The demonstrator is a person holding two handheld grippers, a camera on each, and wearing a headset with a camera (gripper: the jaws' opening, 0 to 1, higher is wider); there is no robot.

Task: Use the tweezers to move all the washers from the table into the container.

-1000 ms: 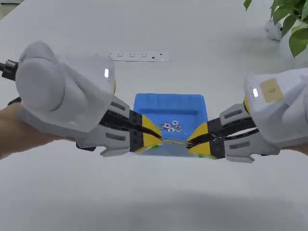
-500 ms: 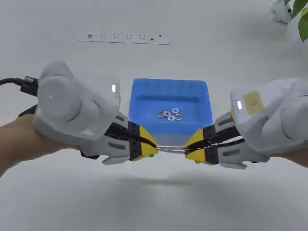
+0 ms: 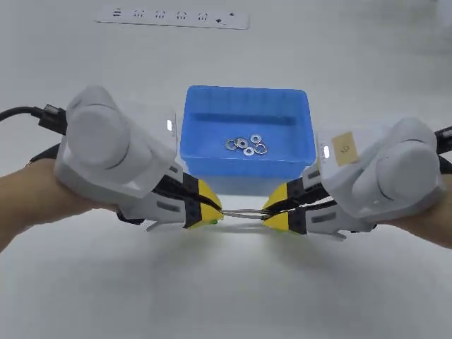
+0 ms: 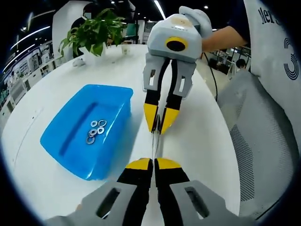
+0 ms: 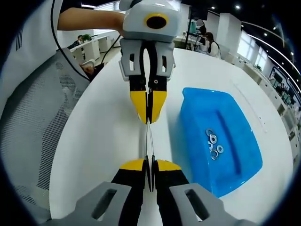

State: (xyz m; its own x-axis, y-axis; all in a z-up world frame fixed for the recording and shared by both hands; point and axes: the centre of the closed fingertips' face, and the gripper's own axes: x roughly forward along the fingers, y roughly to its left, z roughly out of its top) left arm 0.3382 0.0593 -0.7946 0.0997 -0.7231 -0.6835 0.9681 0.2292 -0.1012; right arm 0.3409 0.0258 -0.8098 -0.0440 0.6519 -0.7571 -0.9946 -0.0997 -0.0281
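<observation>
Tweezers (image 3: 242,212): lay level, bridging both grippers, just in front of container's near wall.
L gripper (image 3: 215,213): jaws pinched tight on one tweezer end.
R gripper (image 3: 269,215): jaws pinched on other end, facing L.
Washers (image 3: 246,145): clustered mid-floor in blue container (image 3: 212,166), beyond the jaws.
Desk (image 3: 226,296): open white surface nr grippers; power strip (image 3: 173,15) well beyond container.

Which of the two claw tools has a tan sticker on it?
The right gripper: a tan sticker sits on its white body. The left gripper, clamping the other end of the tweezers, is plain white on top.
</observation>
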